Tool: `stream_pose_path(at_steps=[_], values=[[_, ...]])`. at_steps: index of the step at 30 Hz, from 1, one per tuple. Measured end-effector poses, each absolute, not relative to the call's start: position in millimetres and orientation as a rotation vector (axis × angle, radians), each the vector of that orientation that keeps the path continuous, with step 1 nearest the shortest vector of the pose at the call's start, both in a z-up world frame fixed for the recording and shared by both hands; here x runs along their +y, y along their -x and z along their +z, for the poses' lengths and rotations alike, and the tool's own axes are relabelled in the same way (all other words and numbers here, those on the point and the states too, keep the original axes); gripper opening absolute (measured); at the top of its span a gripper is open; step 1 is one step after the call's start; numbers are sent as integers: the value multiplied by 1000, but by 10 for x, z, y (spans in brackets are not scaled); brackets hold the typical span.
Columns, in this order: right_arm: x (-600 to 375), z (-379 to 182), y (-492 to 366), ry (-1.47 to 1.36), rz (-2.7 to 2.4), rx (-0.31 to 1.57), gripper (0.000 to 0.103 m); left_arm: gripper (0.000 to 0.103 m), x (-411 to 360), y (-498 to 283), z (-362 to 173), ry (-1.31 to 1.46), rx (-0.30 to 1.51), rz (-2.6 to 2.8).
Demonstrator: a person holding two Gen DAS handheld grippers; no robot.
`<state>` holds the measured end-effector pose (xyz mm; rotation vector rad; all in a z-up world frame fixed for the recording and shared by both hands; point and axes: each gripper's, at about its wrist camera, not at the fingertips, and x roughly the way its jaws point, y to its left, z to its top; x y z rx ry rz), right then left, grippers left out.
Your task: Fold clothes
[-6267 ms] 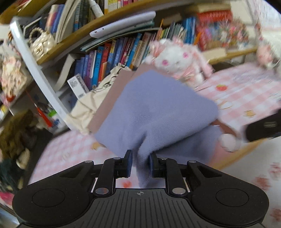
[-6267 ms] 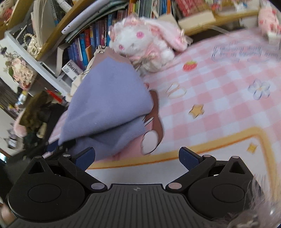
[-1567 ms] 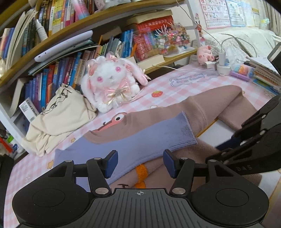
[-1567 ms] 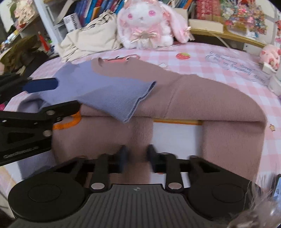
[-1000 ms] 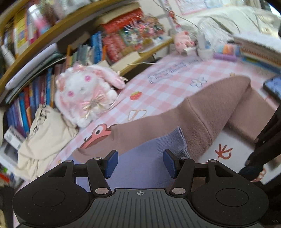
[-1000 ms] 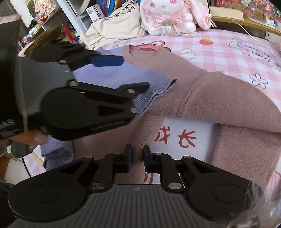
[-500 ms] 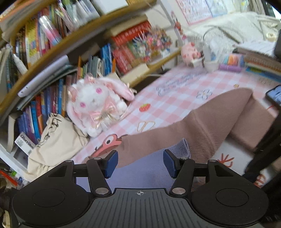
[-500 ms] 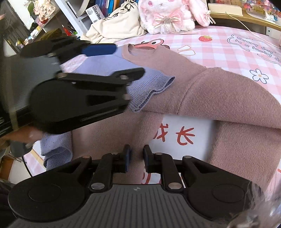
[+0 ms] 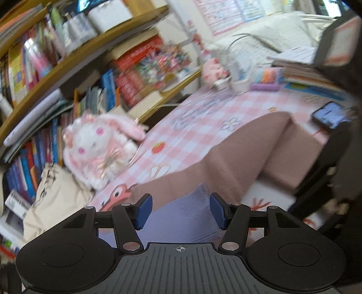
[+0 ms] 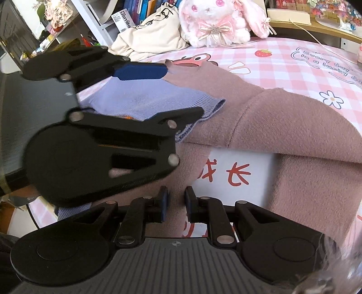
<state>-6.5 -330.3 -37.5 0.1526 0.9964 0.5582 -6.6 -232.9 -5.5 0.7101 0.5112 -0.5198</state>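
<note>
Sweater (image 10: 282,126), a soft dusty-pink knit with a lavender ribbed cuff (image 10: 203,106) and a white printed panel (image 10: 235,171), lies spread on the pink checked tablecloth (image 10: 294,65). At nine o'clock in the right wrist view, the left gripper (image 9: 178,209) hangs above the lavender sleeve, jaws apart, grasping nothing. At six o'clock the right gripper (image 10: 176,204) is clenched on a fold of pink knit. A fluffy plush rabbit (image 10: 215,20) sits at twelve o'clock before crowded bookshelves (image 9: 74,74).
</note>
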Motion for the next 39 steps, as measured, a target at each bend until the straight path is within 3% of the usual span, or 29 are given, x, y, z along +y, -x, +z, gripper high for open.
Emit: stream_pose_path(at_steps=[5, 10, 14, 24, 25, 26, 29, 39], values=[[-3269, -382, 82, -144, 546, 987, 16, 45, -2188, 119, -87, -716, 556, -535], [-3251, -379, 111, -148, 513, 986, 16, 41, -2071, 142, -176, -752, 569, -584], [-3184, -367, 157, -123, 466, 980, 16, 46, -1990, 146, -255, -797, 550, -624], [-2997, -368, 333, -133, 293, 959, 19, 46, -1965, 23, -346, -844, 473, -689], [-2982, -371, 350, -132, 276, 956, 19, 43, -1967, 8, -348, -841, 468, -693], [-2963, -372, 366, -126, 260, 953, 19, 31, -1957, -1, -342, -830, 470, -704], [-2877, -372, 405, -100, 215, 942, 19, 16, -1887, -37, -272, -769, 475, -729], [-2761, -377, 474, -105, 125, 918, 21, 13, -1679, -154, -75, -633, 487, -755]])
